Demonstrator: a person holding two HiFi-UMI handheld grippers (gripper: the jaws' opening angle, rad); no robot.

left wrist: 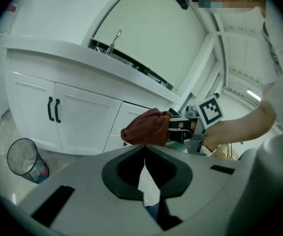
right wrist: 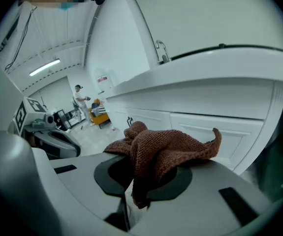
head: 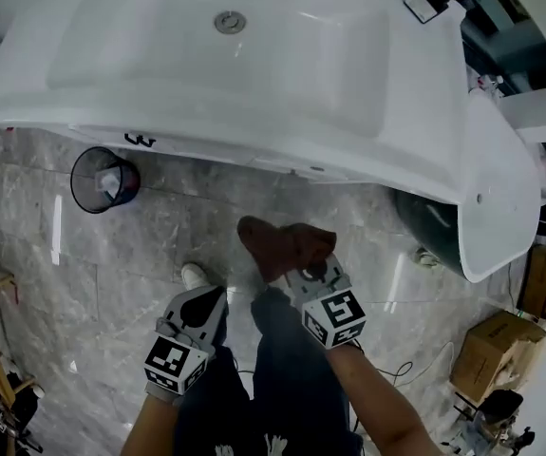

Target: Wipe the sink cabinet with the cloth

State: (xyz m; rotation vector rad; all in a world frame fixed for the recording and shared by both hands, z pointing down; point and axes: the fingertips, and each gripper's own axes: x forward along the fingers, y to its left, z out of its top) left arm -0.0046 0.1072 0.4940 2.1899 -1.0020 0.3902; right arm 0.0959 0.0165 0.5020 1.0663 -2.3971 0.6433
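The brown knitted cloth [head: 285,243] is bunched up in the right gripper [head: 298,271], whose jaws are pinched on it. In the right gripper view the cloth [right wrist: 167,151] spills over the jaw mouth, one corner sticking up to the right. It hangs in the air over the grey marble floor [head: 111,264], out from the middle of the counter's front edge and clear of the white sink cabinet [right wrist: 207,128].

The left gripper [head: 207,304] is just beside it, lower and nearer the person. Its jaws are pressed together with nothing between them, and its view looks across at the cloth [left wrist: 146,127] and the right gripper [left wrist: 173,131].

The cabinet [left wrist: 84,117] has paired black door handles [left wrist: 53,109] under the counter's front edge. Its basin [head: 159,60] has a round drain [head: 230,22], and a tap [left wrist: 114,41] stands at the back edge.

A mesh waste bin [head: 104,179] sits on the floor below the counter's front left corner. A cardboard box [head: 494,352] lies well off to the right.
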